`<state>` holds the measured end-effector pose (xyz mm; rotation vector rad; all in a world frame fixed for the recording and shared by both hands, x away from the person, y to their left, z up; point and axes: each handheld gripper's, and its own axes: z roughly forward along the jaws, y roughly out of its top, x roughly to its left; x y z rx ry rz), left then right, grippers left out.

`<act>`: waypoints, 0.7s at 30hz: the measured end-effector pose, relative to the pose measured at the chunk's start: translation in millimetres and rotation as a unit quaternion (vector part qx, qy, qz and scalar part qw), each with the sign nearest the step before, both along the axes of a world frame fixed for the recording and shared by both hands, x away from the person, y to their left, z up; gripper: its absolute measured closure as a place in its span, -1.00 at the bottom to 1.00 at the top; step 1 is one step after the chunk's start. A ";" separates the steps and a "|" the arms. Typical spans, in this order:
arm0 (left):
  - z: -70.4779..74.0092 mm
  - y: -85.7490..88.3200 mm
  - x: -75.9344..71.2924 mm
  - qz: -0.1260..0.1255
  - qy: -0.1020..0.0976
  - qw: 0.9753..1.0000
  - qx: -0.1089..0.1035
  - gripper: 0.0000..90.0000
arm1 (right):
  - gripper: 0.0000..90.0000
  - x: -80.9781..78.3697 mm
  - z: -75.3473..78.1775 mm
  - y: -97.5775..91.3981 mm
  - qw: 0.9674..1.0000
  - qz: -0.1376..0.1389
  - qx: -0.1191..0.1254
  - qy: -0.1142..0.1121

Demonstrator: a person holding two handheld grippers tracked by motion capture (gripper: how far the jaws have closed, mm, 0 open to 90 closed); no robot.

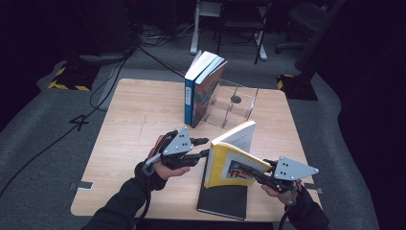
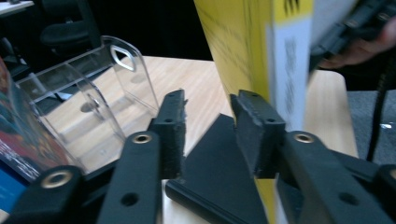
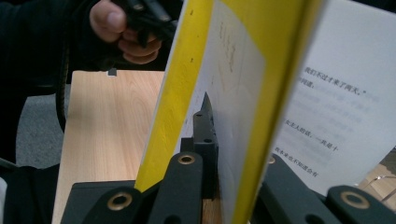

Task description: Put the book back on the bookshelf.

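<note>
The yellow book (image 1: 230, 165) stood upright and slightly open near the front of the wooden table (image 1: 139, 110), to the right of centre, its lower edge resting on a black book (image 1: 222, 201) that lay flat at the near edge. The right gripper (image 1: 252, 173), held in the person's right hand (image 1: 277, 191) at the near right, was clamped on the yellow book's cover; in the right gripper view the yellow cover and a few pages ran down between its black jaws, and printed text showed on an open white page to the right. The left gripper (image 1: 203, 146), held in the person's left hand (image 1: 165, 167), lay just to the left of the yellow book with its jaws parted and nothing pressed between them. In the left gripper view its two pads stood apart, the right one just beside the book's yellow cover, though whether it touched I could not tell, and the black book showed through the gap. Farther back, near the middle of the table, a clear acrylic holder (image 1: 234, 108) with dividers stood, and two books (image 1: 203, 88) stood upright and leaning at its left end, the nearer one with a colourful cover and the other with a blue spine.
</note>
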<state>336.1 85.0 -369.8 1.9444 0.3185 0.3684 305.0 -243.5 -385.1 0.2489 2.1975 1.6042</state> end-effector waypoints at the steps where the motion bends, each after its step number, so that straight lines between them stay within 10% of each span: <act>1: -2.8 2.3 -2.7 -0.001 0.008 1.000 0.001 0.26 | 0.93 -0.3 -0.4 -1.0 1.000 0.002 0.004 0.005; 21: -68.8 -20.9 -25.1 -0.018 0.080 0.995 0.052 -0.25 | 0.93 -6.0 -0.4 -2.0 1.000 0.009 0.000 0.004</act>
